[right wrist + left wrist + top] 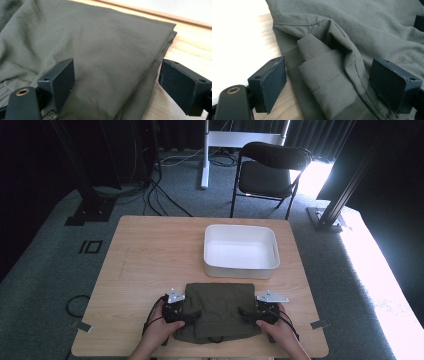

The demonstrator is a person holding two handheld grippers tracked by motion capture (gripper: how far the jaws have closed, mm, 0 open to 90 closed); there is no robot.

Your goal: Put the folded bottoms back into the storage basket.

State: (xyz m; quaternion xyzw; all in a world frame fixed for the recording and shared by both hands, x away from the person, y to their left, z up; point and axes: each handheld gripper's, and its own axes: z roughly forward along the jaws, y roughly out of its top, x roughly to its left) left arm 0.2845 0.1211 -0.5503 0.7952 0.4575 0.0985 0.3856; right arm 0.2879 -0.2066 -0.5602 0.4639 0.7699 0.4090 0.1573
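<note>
A folded olive-green garment (219,312) lies at the table's near edge, in front of a white tub. My left gripper (192,315) rests at the garment's left side, jaws wide open. In the left gripper view the gripper (329,82) straddles a stitched, layered fold of the cloth (324,70). My right gripper (246,313) sits at the garment's right side, also open. In the right gripper view the gripper (117,82) spans the folded edge of the cloth (105,57), one jaw over the fabric, the other over bare wood.
An empty white rectangular tub (241,251) stands on the wooden table (150,255) just beyond the garment. A black folding chair (267,172) stands behind the table. Cables run across the grey carpet on the left.
</note>
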